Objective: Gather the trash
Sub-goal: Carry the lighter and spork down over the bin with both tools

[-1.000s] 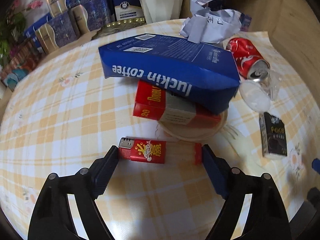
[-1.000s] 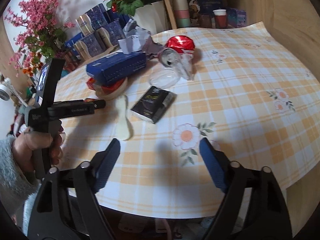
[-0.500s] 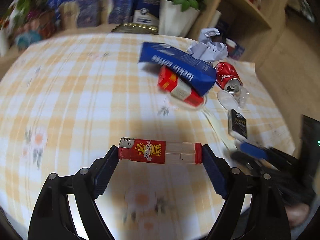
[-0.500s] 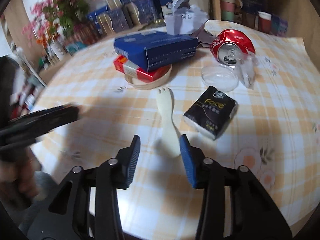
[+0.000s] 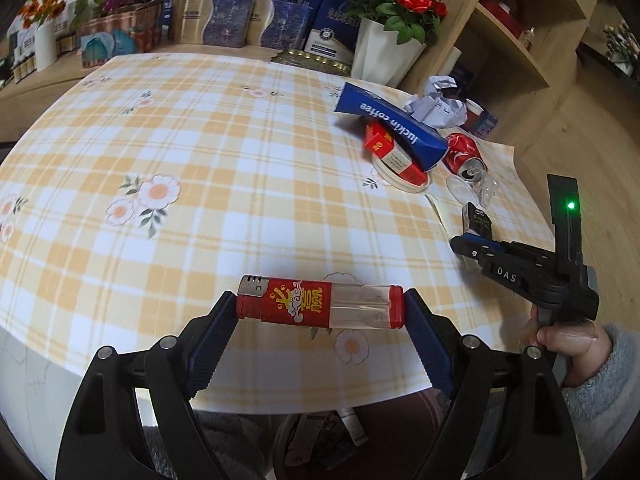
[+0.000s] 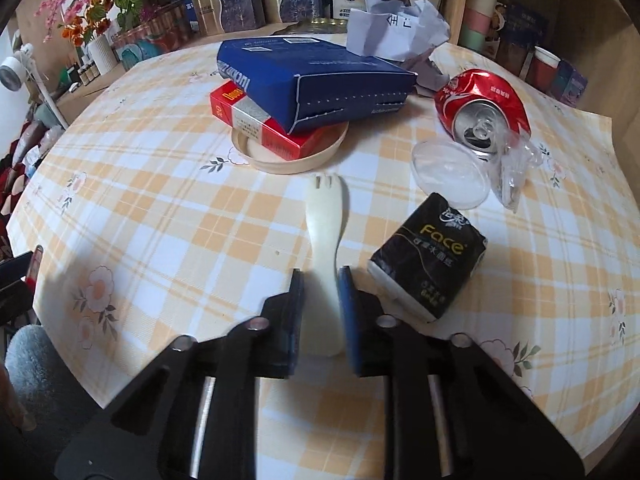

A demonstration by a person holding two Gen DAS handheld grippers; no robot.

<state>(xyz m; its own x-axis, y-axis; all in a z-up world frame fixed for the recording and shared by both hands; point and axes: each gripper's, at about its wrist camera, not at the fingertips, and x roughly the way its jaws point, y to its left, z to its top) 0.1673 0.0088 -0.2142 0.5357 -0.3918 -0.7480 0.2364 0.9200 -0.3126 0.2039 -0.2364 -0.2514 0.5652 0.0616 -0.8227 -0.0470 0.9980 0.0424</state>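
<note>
My left gripper (image 5: 320, 300) is shut on a red and clear lighter (image 5: 304, 306), gripped end to end and held above the table's near edge. My right gripper (image 6: 320, 276) is closing on the handle of a white plastic spork (image 6: 326, 208) that lies on the checked tablecloth (image 6: 180, 220), and its pads meet the handle's sides. In the left wrist view the right gripper (image 5: 464, 244) sits low at the right, held by a hand in a grey fleece sleeve.
A black tissue pack (image 6: 430, 256) lies just right of the spork. Behind are a crushed red can (image 6: 480, 108), a clear lid (image 6: 448, 168), a blue coffee box (image 6: 320, 76) on a red pack (image 6: 256, 120) in a round dish (image 6: 280, 162), and crumpled paper (image 6: 396, 28). A dark bin (image 5: 384, 432) shows under the table's edge.
The left gripper has carried the lighter back from the pile to the table's near edge. The right gripper moved in over the spork and narrowed its jaws around the handle.
</note>
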